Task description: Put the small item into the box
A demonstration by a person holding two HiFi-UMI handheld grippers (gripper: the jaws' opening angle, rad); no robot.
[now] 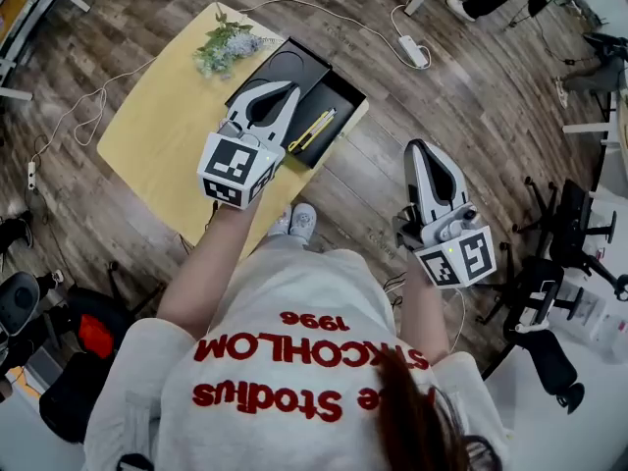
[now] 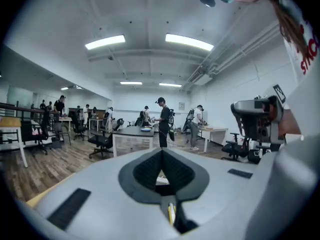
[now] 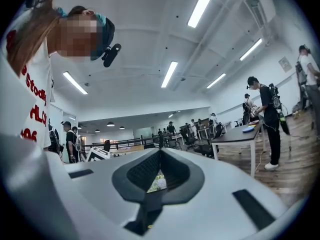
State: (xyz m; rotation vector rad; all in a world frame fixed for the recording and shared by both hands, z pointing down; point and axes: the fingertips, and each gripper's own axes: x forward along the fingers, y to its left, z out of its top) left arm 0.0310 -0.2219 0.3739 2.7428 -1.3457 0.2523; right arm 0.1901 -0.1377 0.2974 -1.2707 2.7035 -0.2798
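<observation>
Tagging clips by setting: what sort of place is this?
Probably an open-plan office or lab workspace: a dark-topped desk, office chairs, ceiling strip lights, and people standing at tables.

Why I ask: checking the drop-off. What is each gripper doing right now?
Left gripper: shut, nothing between its jaws.
Right gripper: shut, nothing held.

Left half of the table (image 1: 157, 135) is totally bare, loads of room to come in there. The black box (image 1: 339, 96) hugs the right edge, and fake flowers (image 1: 224, 45) crowd its far corner. The left gripper (image 1: 289, 86) hangs right over the box, with a yellow utility knife (image 1: 312, 130) lying inside. Right of the table it's just open wood floor.
</observation>
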